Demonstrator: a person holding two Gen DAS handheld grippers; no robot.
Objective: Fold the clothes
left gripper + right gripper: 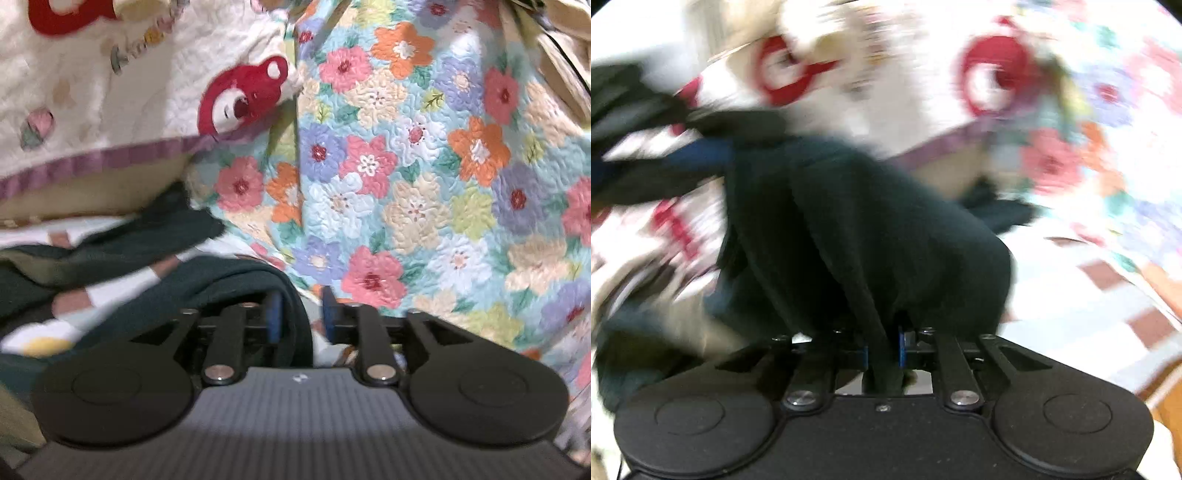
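While pinched by only a thin ridge of cloth, could slip out of the right gripper [883,350]: heavily smeared right wrist view, which suggests a fast swing, and so narrow a bite may not survive one. Could also end up folded crooked, since bunched and creased rather than spread flat. Could snag or drag the cream bear-print blanket [110,92] lying just beyond, or ruck the floral quilt [424,184] underneath, if swept low across them.

Right side: blue pads [901,349] drawn close together, clamped on a dark strand of the dark green garment [871,229], which rises from the jaws and mounds over the fingertips, hiding most of the bed ahead.

Left side: left gripper [301,314] with pads [327,314] partly apart, a rolled edge of the same garment [207,280] curving into the gap and lying against the left-hand pad; light showing between cloth and the other pad, so seemingly touched, not pinched.

As for the garment itself: heaped in loose folds on a checked sheet [1089,295] at the near edge of the quilt, between the two grippers. Not possible to tell whether part-folded or merely gathered, nor what kind of garment.
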